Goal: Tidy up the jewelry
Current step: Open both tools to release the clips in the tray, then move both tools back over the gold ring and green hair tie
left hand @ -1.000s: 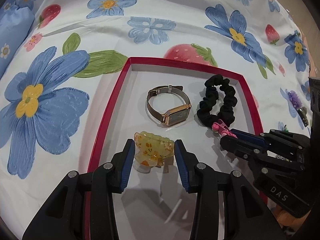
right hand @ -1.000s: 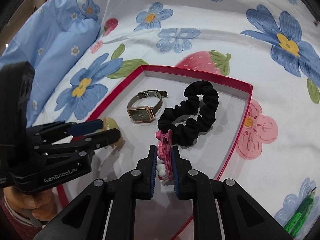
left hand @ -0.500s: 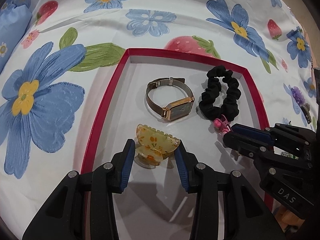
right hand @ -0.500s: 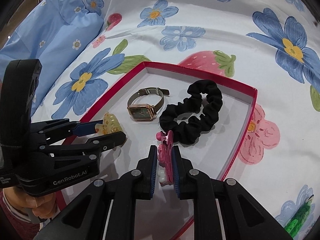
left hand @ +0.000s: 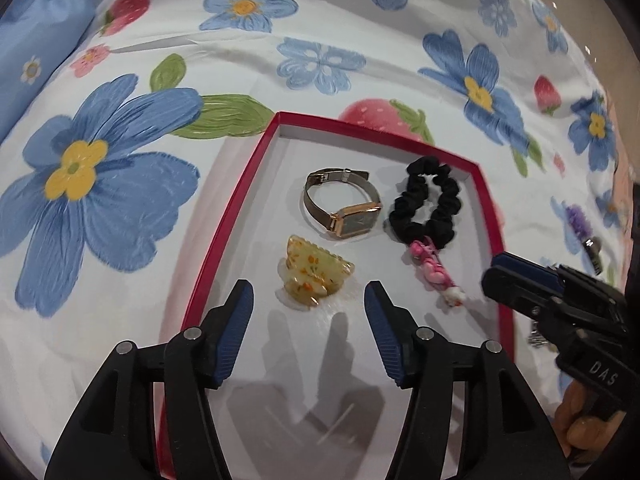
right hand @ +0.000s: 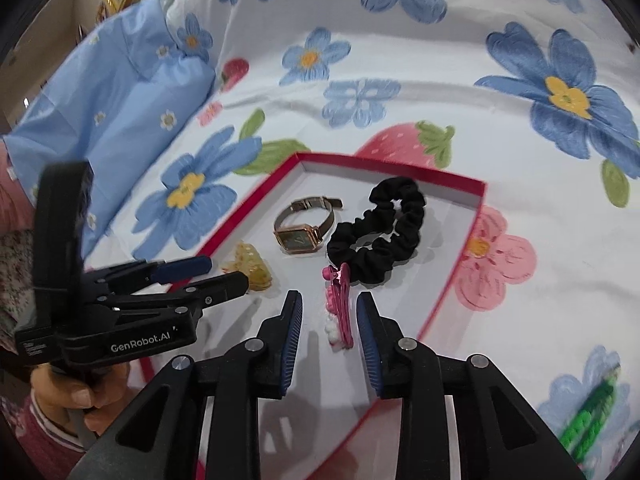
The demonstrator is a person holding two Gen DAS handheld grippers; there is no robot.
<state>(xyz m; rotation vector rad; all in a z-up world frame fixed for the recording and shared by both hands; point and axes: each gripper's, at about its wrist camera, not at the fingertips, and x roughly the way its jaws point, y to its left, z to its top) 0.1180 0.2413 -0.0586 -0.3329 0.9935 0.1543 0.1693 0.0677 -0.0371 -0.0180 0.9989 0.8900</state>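
1. Left gripper (left hand: pixel 308 300): jaws just opening, now spread, clear of claw clip (left hand: pixel 314 276) lying in red tray (left hand: pixel 236 216).
2. Watch (left hand: pixel 344 208), then scrunchie (left hand: pixel 426 204), mid-tray.
3. Right gripper (right hand: pixel 328 320): jaws just opening, spread; pink clip (right hand: pixel 340 308) between, untouched, on tray floor.

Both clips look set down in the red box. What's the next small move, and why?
Probably lift both grippers clear of the box. The left gripper has just opened off the yellow claw clip; the right gripper has just opened around the pink clip, which lies loose between its jaws.
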